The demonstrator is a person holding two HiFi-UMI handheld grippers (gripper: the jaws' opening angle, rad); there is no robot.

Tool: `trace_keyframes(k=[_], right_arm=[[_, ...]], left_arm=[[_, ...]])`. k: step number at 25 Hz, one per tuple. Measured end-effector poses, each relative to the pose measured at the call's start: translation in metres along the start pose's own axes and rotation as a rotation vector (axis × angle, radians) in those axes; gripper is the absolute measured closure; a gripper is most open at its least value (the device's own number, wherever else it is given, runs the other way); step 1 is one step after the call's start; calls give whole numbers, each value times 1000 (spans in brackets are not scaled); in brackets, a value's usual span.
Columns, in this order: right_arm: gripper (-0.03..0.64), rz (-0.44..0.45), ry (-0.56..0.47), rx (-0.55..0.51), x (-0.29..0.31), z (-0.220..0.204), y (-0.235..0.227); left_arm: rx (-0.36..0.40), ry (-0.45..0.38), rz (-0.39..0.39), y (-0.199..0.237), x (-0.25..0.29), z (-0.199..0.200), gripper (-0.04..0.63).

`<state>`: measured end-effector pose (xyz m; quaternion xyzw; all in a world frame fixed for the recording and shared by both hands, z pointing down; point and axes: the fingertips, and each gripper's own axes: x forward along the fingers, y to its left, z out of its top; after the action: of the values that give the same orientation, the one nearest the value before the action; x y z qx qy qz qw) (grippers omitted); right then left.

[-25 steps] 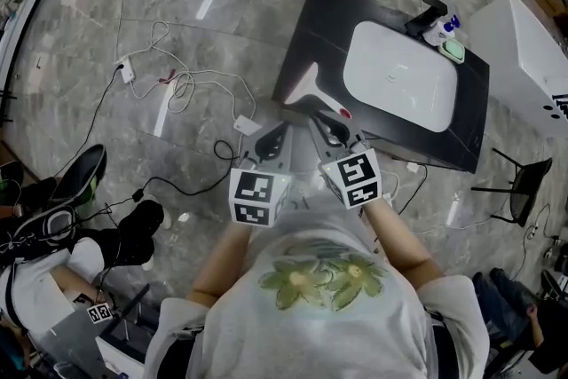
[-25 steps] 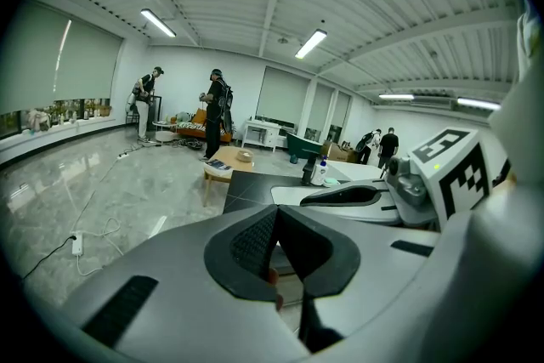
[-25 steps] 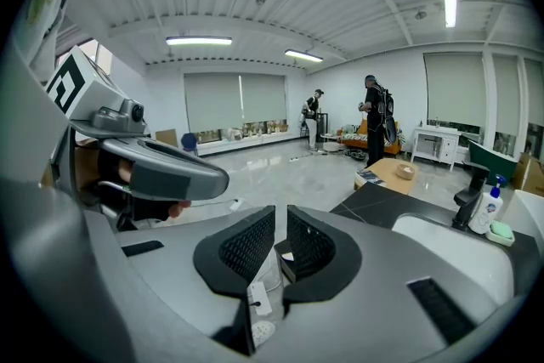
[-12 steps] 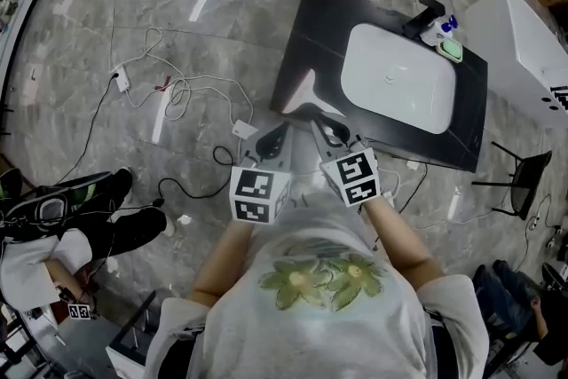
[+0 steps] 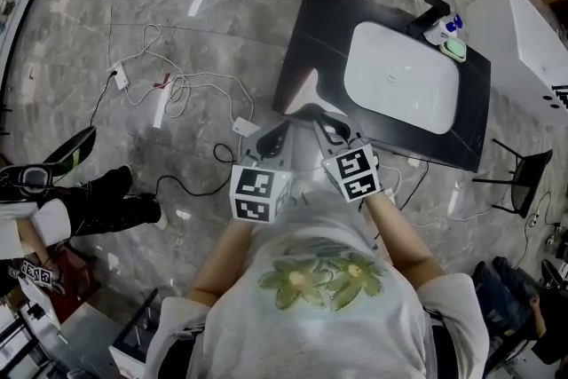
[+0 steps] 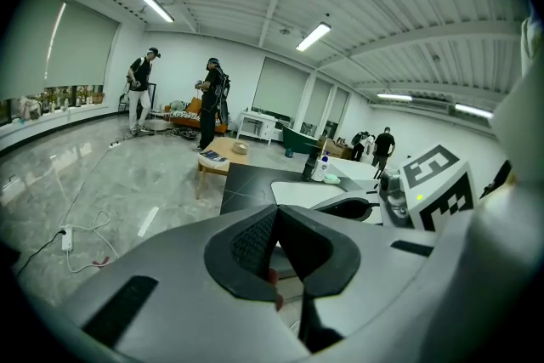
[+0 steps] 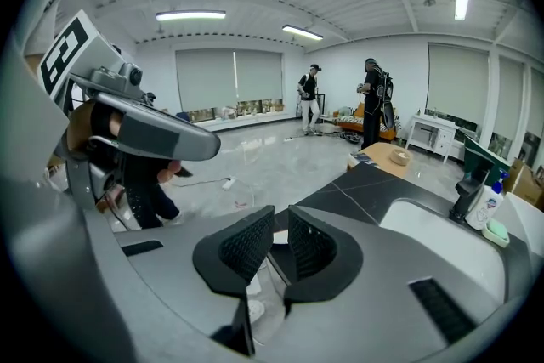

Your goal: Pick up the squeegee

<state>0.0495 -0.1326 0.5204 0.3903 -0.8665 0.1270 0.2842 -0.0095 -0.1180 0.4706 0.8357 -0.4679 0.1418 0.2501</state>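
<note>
Bystander's legs (image 5: 102, 207) on the floor at the left have shifted; both tools stay close to the chest, and the reach has not begun.
Nearest, the left hand-held gripper (image 6: 276, 225) has its pads pressed together with nothing between them. The right hand-held gripper (image 7: 280, 234) shows only a narrow, empty gap, so I judge they are being carried, not yet prepared for a grasp. Just ahead, the squeegee (image 5: 306, 89) lies on the near left corner of the black tabletop (image 5: 306, 9), beside the white sink (image 5: 399, 75), probably within easy reach.
</note>
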Motion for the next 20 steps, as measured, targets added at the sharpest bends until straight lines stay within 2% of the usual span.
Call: trace_keyframes(k=[20], right_arm=[[591, -2, 107, 17, 28, -29, -16]], left_arm=[[13, 16, -16, 9, 12, 7, 588]])
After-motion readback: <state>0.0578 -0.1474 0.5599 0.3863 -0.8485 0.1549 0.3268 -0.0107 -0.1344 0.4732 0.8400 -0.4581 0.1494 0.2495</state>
